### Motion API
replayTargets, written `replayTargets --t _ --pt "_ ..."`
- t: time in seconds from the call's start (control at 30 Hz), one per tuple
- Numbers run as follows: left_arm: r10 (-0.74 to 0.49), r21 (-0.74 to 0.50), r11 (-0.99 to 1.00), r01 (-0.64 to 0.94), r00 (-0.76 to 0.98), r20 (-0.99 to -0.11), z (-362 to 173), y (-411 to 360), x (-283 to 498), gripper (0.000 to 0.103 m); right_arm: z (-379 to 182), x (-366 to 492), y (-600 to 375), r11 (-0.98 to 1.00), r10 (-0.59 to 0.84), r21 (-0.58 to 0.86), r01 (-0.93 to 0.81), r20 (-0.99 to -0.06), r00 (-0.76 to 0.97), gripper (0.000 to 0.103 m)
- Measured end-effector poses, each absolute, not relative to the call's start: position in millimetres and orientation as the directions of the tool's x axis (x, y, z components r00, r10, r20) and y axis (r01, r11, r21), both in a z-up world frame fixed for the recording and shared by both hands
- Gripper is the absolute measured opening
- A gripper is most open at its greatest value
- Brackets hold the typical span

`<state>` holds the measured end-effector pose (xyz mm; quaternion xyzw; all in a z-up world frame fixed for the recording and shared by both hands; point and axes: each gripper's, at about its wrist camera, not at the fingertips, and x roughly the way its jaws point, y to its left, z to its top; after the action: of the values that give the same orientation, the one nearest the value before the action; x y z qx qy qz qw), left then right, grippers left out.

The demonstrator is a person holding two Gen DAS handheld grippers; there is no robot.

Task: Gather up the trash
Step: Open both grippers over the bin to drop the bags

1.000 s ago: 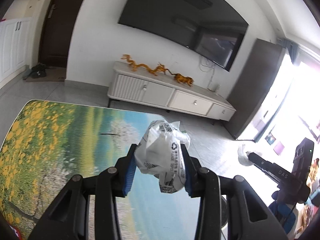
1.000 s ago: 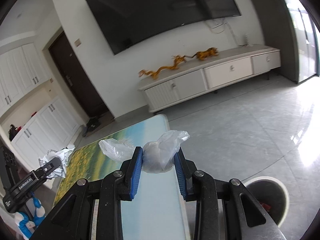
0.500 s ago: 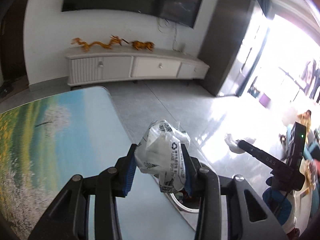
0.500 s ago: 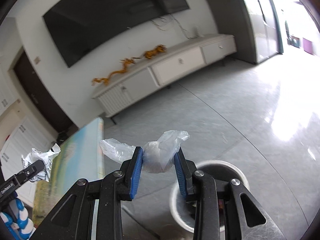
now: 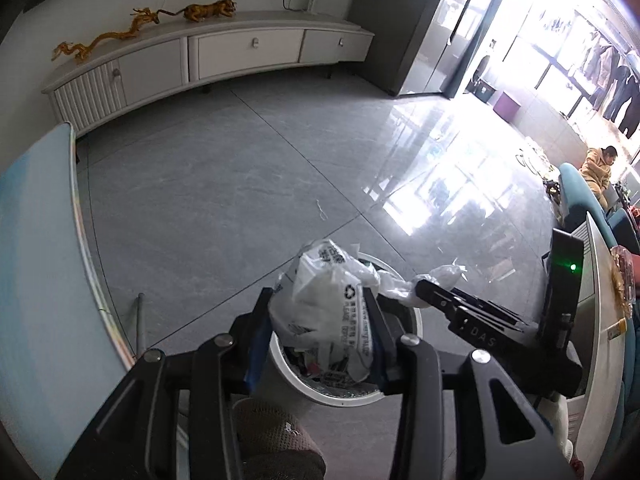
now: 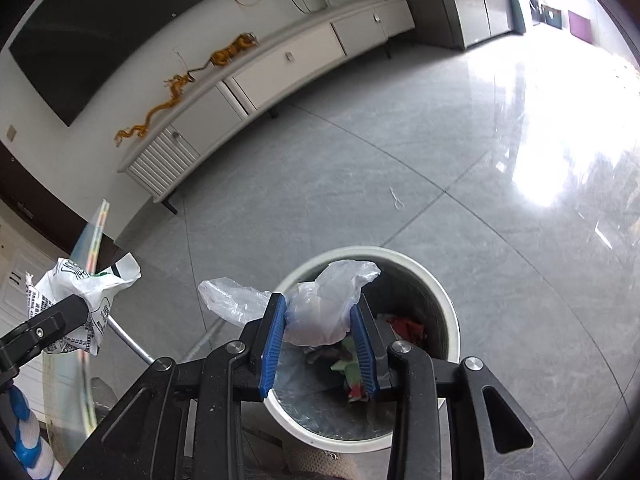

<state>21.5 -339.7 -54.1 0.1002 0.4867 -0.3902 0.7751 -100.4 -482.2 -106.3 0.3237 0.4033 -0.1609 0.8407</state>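
Observation:
My left gripper (image 5: 316, 300) is shut on a crumpled white plastic bag with black print (image 5: 320, 312), held over the near rim of a round white trash bin (image 5: 340, 399) on the floor. My right gripper (image 6: 318, 308) grips a crumpled clear plastic bag (image 6: 324, 308) above the open bin (image 6: 442, 294). Its jaws are opening, and the blue pads still press on the bag. Red and green scraps (image 6: 352, 364) lie inside the bin. Each view shows the other gripper from the side: the right gripper (image 5: 424, 290), and the left gripper (image 6: 78, 306) holding the printed bag (image 6: 72, 280).
The landscape-print table (image 5: 36, 264) ends at the left, with its metal leg (image 5: 139, 320) beside the bin. A white TV cabinet (image 5: 240, 52) with gold dragon ornaments lines the far wall. Grey tiled floor (image 5: 240, 184) spreads between. A person (image 5: 598, 164) sits at the far right.
Both grippers swung off the table, dropped and tilted downward. Their bags went from over the tabletop to over the bin's mouth. Both bags stay gripped.

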Motion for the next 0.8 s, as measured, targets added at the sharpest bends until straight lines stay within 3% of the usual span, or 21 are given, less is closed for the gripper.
replayTargets --t 0.1,0.2,0.4,0.63,0.8 --pt "-0.515 -0.258 0.662 0.704 0.178 -0.838 -65 -351 22 0.042 -120 -98 -486 0.730 0.004 0.413 0.544 -0.799 0.601 0.037" --pt "-0.527 -0.282 0.650 0.706 0.151 -0.836 -72 -357 25 0.053 -126 -98 -489 0.726 -0.003 0.399 0.560 -0.813 0.582 0.045" --pt "-0.543 -0.309 0.636 0.708 0.126 -0.830 -72 -357 23 0.055 -128 -106 -492 0.721 -0.023 0.379 0.580 -0.823 0.567 0.049" --pt "-0.533 -0.247 0.698 0.672 0.257 -0.806 -43 -320 24 0.055 -98 -108 -480 0.745 -0.039 0.379 0.549 -0.797 0.603 0.052" --pt "-0.495 -0.187 0.781 0.596 0.408 -0.767 -11 -267 29 0.066 -62 -103 -454 0.788 -0.026 0.385 0.480 -0.758 0.652 0.054"
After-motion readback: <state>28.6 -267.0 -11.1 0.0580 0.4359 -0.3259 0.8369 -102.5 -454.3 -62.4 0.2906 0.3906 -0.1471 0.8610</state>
